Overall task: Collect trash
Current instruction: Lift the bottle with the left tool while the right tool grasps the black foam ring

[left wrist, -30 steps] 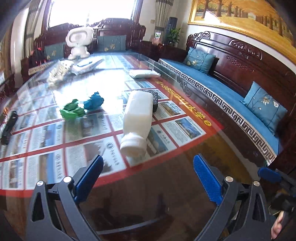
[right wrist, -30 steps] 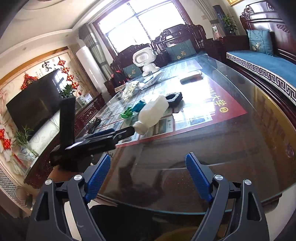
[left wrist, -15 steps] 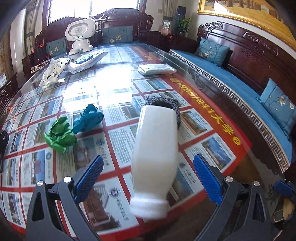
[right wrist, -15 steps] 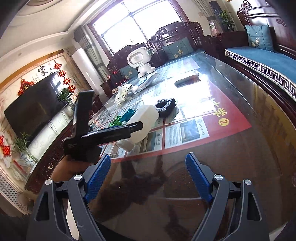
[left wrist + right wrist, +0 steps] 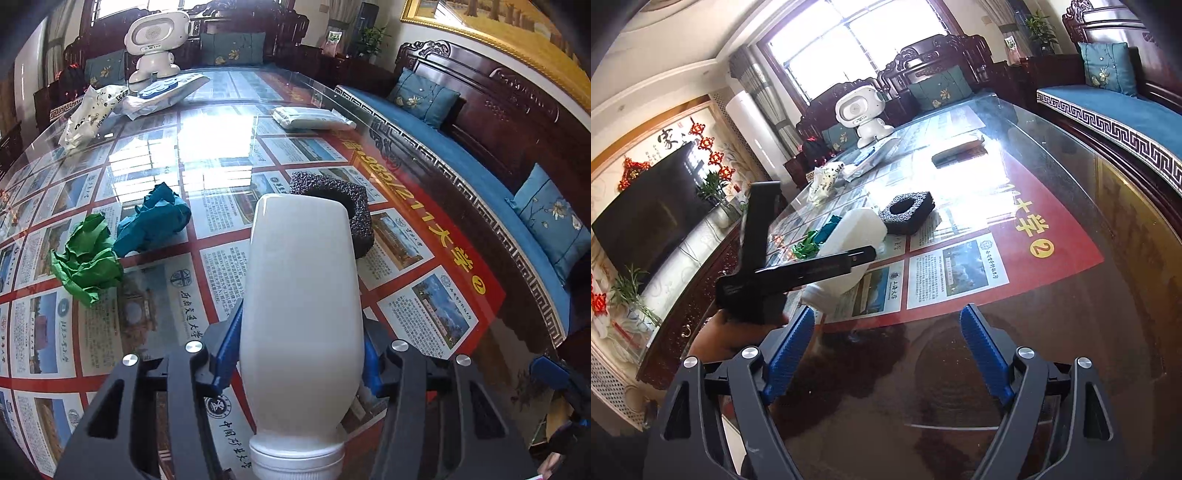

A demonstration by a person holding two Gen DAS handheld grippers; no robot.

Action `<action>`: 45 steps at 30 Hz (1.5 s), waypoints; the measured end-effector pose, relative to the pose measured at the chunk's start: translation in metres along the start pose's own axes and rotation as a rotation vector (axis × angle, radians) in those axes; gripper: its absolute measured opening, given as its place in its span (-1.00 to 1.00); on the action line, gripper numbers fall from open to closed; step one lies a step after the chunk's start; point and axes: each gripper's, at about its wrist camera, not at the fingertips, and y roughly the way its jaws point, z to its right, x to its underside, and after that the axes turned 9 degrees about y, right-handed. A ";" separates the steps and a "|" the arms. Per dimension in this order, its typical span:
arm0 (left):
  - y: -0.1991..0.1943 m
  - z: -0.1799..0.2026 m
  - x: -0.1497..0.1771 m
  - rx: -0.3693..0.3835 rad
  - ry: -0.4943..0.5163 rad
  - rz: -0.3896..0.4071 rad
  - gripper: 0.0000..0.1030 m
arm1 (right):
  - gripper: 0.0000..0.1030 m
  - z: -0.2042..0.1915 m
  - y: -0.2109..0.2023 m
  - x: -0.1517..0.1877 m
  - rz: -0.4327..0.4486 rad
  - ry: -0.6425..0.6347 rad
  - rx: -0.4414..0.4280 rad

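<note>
**Q:** What room and surface are shown?

**A:** Carved dark wood sofas with blue cushions are seen around a glass tabletop (image 5: 461, 354) laid over printed sheets. A white bottle (image 5: 301, 314) is seen lying on its side near the front edge of the tabletop, with a black foam block (image 5: 354, 212) just behind it. Crumpled green paper (image 5: 86, 258) and crumpled teal paper (image 5: 155, 218) are seen touching each other, to the bottle's left.

**Q:** How are the tongs set?

**A:** The left tongs (image 5: 301, 354) are closed around the bottle's lower body, with the blue pads (image 5: 227, 350) pressed against both sides. The right tongs (image 5: 886, 350) are spread wide, nothing is held between them, and they are poised above bare glass.

**Q:** Which way is the bottle pointed?

**A:** Its long axis is laid along the left tongs' fingers. The capped neck is turned toward the camera and the flat base away, toward the foam block.

**Q:** How is this step best done?

**A:** The hold appears to be taken near the neck, so the heavier far end may droop. A firm squeeze and a level lift are advised, so the foam block is not nudged.
</note>
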 end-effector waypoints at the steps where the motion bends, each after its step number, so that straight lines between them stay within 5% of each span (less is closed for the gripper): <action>1: -0.002 0.000 0.002 0.000 -0.001 0.006 0.04 | 0.53 -0.001 0.003 -0.002 -0.003 0.001 0.001; 14: -0.027 -0.022 0.003 0.025 -0.008 0.056 -0.02 | 0.25 -0.029 0.052 -0.035 -0.007 -0.040 0.074; 22: -0.025 -0.038 0.000 0.027 -0.028 0.059 -0.02 | 0.00 -0.020 0.112 -0.082 -0.021 -0.008 0.211; 34: -0.024 -0.043 -0.002 0.037 -0.030 0.062 -0.02 | -0.02 -0.003 0.181 -0.107 -0.108 0.063 0.314; 39: -0.024 -0.042 -0.003 0.041 -0.033 0.061 -0.02 | -0.57 -0.005 0.181 -0.110 -0.116 0.062 0.280; 43: -0.023 -0.040 -0.003 0.041 -0.030 0.057 -0.02 | -0.53 -0.003 0.185 -0.116 -0.144 0.085 0.269; 44: -0.022 -0.039 -0.003 0.041 -0.028 0.057 -0.02 | -0.44 -0.002 0.185 -0.118 -0.152 0.098 0.269; 45: -0.023 -0.039 -0.003 0.042 -0.027 0.056 -0.02 | -0.11 -0.001 0.186 -0.119 -0.159 0.103 0.283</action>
